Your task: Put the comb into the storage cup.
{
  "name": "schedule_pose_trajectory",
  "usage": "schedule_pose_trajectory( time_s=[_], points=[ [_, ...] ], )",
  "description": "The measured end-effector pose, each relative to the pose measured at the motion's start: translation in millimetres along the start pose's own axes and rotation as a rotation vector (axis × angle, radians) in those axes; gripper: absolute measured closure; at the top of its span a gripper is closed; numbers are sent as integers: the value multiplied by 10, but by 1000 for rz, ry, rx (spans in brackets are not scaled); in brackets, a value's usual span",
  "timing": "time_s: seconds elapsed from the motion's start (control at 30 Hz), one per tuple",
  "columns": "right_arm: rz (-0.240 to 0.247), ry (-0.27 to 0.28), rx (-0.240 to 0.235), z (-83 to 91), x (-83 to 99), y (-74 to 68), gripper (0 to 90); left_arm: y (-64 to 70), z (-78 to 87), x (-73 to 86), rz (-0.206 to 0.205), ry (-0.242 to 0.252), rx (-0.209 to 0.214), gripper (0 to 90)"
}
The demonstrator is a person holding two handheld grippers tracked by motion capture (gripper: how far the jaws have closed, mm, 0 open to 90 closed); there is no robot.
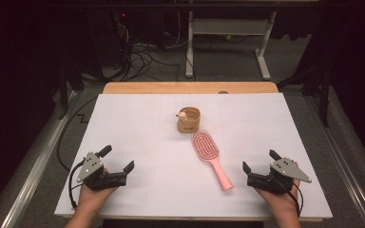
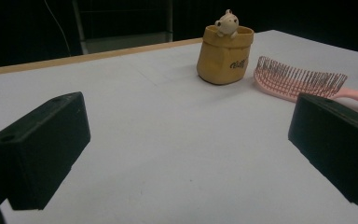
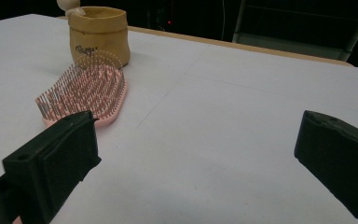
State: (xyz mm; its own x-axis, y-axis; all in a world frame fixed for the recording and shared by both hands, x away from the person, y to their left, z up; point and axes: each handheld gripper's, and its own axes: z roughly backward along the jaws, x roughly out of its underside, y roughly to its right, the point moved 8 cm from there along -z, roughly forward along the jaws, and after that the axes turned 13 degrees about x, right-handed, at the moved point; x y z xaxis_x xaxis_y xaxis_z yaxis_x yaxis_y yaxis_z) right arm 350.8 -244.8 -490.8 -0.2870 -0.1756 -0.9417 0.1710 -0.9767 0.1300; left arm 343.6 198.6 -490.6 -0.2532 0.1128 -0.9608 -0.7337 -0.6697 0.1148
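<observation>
A pink hairbrush point(image 1: 211, 157) lies bristles up near the middle of the white table point(image 1: 138, 142), handle toward the near right. Just behind it stands a small tan pouch-shaped holder point(image 1: 189, 120) with a little pale animal figure point(image 1: 183, 114) on its rim. My left gripper point(image 1: 118, 159) rests at the near left, jaws wide open and empty. At the near right my right gripper point(image 1: 259, 161) is open too, nothing between its jaws. The left gripper view shows the holder point(image 2: 224, 54) and brush point(image 2: 298, 81) ahead; the right gripper view has the brush point(image 3: 86, 91) in front of the holder point(image 3: 99, 35).
A wooden strip point(image 1: 190, 88) edges the table's far side. Beyond it are a white desk frame point(image 1: 228, 42) and loose cables point(image 1: 145, 59) on the floor. Metal rails point(image 1: 33, 166) run along both sides of the table.
</observation>
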Motion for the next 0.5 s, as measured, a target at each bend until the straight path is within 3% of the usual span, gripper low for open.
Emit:
schedule_pose_trajectory(
  time_s=[0.5],
  points=[
    [1,-9,-6,5,-2,-32,0,24,-23,15,4,-21,17,0]
  ],
)
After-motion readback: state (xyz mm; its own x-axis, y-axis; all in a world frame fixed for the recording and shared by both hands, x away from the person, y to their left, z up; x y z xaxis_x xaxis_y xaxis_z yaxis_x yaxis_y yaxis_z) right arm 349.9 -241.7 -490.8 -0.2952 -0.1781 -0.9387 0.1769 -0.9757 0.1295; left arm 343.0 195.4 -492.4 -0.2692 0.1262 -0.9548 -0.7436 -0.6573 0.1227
